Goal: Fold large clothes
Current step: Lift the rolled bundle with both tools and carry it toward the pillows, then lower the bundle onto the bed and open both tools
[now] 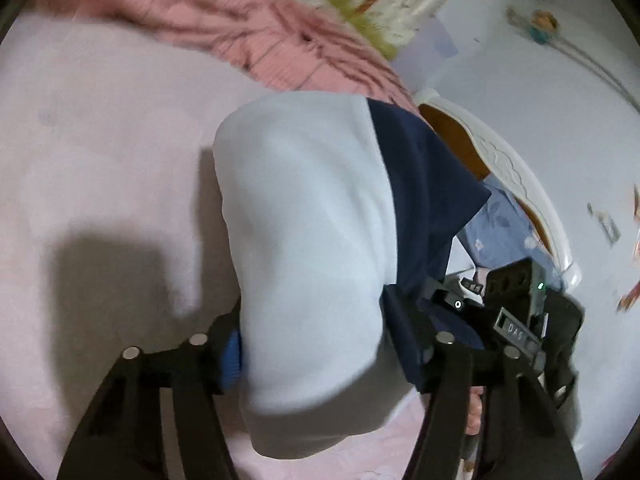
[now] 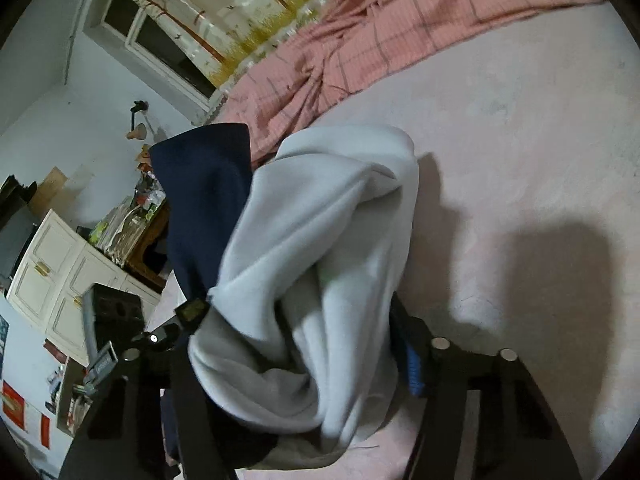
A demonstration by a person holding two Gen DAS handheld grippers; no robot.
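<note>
The left hand-held gripper (image 1: 320,354) is closed on a bunch of the garment (image 1: 304,216), a large piece of clothing in pale blue-grey with a navy section (image 1: 424,184) along one side. The thick fabric fills the gap between the two black fingers, and a blue pad (image 1: 232,360) on the left finger presses against it. The cloth hangs bunched above the bed sheet (image 1: 100,160), a pale pink surface with dark shadows on it.

The right hand-held gripper (image 2: 304,372) also clamps the same garment (image 2: 332,240), with deep folds of pale cloth spilling over and between its fingers (the navy section (image 2: 204,200) rises on its left side). A blue pad (image 2: 414,368) shows on the right finger, just beside the fabric.

Farther back on the bed lies a rumpled pink checked blanket (image 2: 380,40). A patterned curtain (image 2: 224,4) hangs by the window (image 2: 160,48), and a white cabinet (image 2: 52,276) stands against the wall.
</note>
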